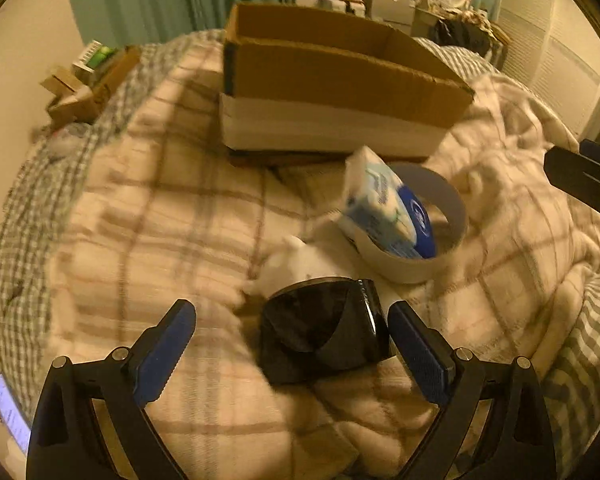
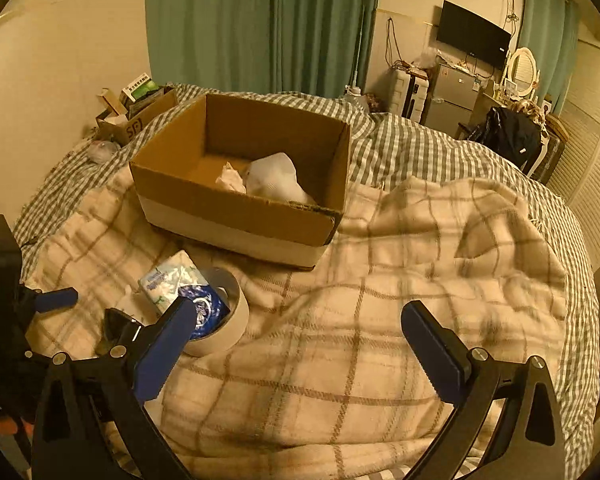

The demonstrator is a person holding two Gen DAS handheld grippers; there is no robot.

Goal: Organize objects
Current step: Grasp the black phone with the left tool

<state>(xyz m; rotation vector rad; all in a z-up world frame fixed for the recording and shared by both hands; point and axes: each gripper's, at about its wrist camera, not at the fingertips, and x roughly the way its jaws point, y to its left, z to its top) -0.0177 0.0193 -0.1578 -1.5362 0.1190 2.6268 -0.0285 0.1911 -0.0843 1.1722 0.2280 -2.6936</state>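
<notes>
My left gripper (image 1: 292,320) is open, with a shiny black object (image 1: 324,328) lying on the blanket between its fingers, close to the right one. Just beyond lie a white crumpled item (image 1: 296,264) and a white tape roll (image 1: 416,220) with a blue-white tissue pack (image 1: 380,204) standing in it. The cardboard box (image 1: 332,92) sits farther back. My right gripper (image 2: 300,320) is open and empty above the plaid blanket. In the right wrist view the tape roll (image 2: 228,332) and tissue pack (image 2: 172,280) are at lower left. The box (image 2: 240,216) holds white crumpled items (image 2: 276,180).
A plaid blanket (image 2: 380,320) covers the checked bedsheet (image 2: 420,148). A small carton with boxes (image 2: 136,116) stands at the bed's far left by the wall. Green curtains, a fridge, a TV and a mirror stand beyond the bed. A lit phone (image 1: 10,416) lies at lower left.
</notes>
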